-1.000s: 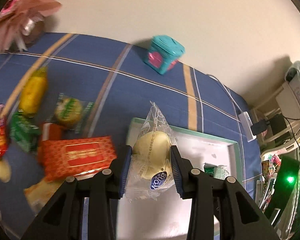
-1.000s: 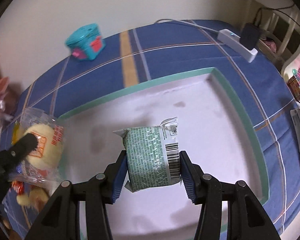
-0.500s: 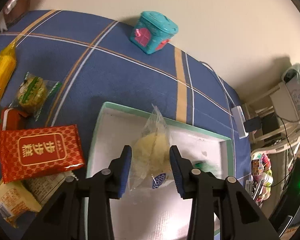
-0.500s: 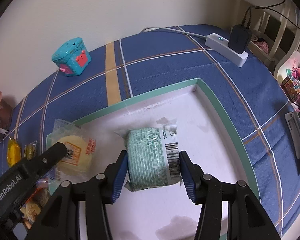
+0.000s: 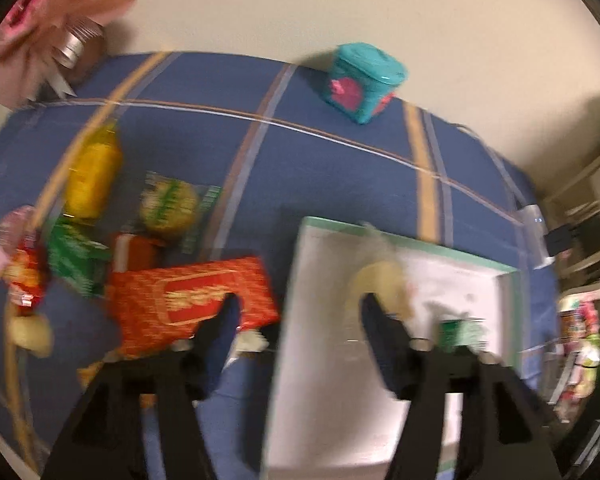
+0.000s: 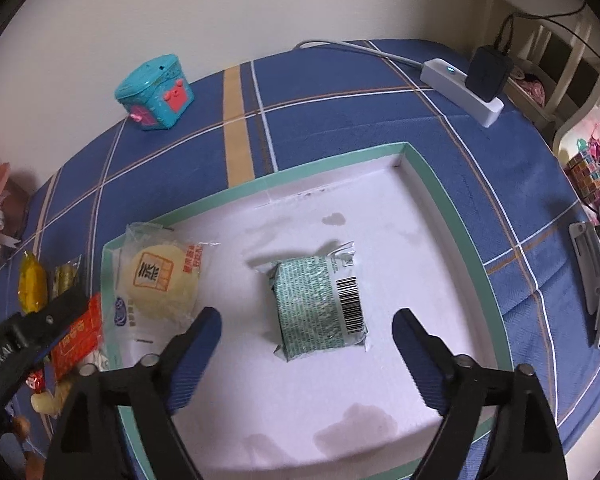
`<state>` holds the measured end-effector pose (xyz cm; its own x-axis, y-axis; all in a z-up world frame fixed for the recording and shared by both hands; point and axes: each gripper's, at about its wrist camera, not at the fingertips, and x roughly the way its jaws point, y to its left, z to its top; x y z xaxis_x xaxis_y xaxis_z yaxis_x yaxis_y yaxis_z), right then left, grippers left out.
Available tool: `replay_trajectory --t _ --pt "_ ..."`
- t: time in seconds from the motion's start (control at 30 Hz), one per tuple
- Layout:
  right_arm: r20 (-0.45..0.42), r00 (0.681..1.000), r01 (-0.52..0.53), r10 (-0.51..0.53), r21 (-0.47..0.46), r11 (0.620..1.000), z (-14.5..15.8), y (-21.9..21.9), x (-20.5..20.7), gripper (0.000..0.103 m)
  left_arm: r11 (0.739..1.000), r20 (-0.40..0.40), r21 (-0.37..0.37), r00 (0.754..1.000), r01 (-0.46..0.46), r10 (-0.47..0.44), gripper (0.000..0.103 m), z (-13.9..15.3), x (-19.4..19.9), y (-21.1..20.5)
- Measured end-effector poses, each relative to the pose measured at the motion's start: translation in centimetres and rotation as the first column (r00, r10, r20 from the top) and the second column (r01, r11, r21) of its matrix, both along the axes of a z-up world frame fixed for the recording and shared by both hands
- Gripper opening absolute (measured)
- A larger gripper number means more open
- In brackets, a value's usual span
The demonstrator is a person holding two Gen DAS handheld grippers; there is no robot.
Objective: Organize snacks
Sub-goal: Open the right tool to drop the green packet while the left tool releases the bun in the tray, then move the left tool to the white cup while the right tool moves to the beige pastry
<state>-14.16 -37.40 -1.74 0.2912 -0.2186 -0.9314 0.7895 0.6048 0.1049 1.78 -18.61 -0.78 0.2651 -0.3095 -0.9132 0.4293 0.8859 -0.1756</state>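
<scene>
Both tools stand with their jaws apart, having just been opening, and neither pinches anything. From the right tool [image 6: 306, 330] one sees a green wrapped snack [image 6: 320, 308] lying flat on the white floor of the tray [image 6: 440, 196], squarely between the two blue pads but touching neither. To that tool's left, in the tray's near-left corner, lies a pale round bun in clear wrap [image 6: 160, 280], and the black arm of the left tool crosses the lower left edge of that view, beside the tray.

The left tool's [image 5: 296, 312] own view is blurred. It straddles the tray's [image 5: 300, 264] left rim: its right finger hides part of the bun [image 5: 380, 280], and its left finger lies over a red packet [image 5: 188, 300] on the blue plaid worktop [image 5: 320, 176]. Only this view shows the loose snacks left of the tool: a yellow sweet [image 5: 92, 176], a round green-labelled one [image 5: 168, 208] and a green packet [image 5: 76, 256]. A teal toy box [image 5: 362, 80] sits far ahead by the wall. Only the right view shows the white power strip [image 6: 460, 88] beyond the tray.
</scene>
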Motion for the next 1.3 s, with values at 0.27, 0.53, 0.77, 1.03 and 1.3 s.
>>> replay_trajectory --t 0.27,0.53,0.77,1.03,1.3 --pt "-0.046 0.998 -0.036 0.034 -0.040 0.999 0.1 0.8 0.5 0.103 0.989 0.108 0.133 0.993 -0.070 0.055 0.095 -0.2 0.4 2.1" --pt "-0.025 0.998 -0.055 0.053 -0.087 0.995 2.2 2.1 0.4 0.103 0.985 0.195 0.162 0.980 -0.056 0.023 0.100 1.2 -0.4 3.0" --pt "-0.010 0.996 -0.087 0.086 -0.100 0.991 3.8 3.9 0.1 0.103 0.979 0.216 0.199 0.976 -0.033 -0.011 0.101 2.6 -0.8 4.4" --pt "0.040 0.988 -0.145 0.148 -0.069 0.987 4.5 7.0 0.6 0.103 0.976 0.243 0.213 0.970 -0.043 -0.011 0.101 4.4 -0.5 8.3" --pt "0.086 0.969 -0.231 0.230 0.003 0.973 3.9 10.5 2.9 0.103 0.961 0.275 0.228 0.957 -0.155 0.089 0.101 5.3 1.1 13.8"
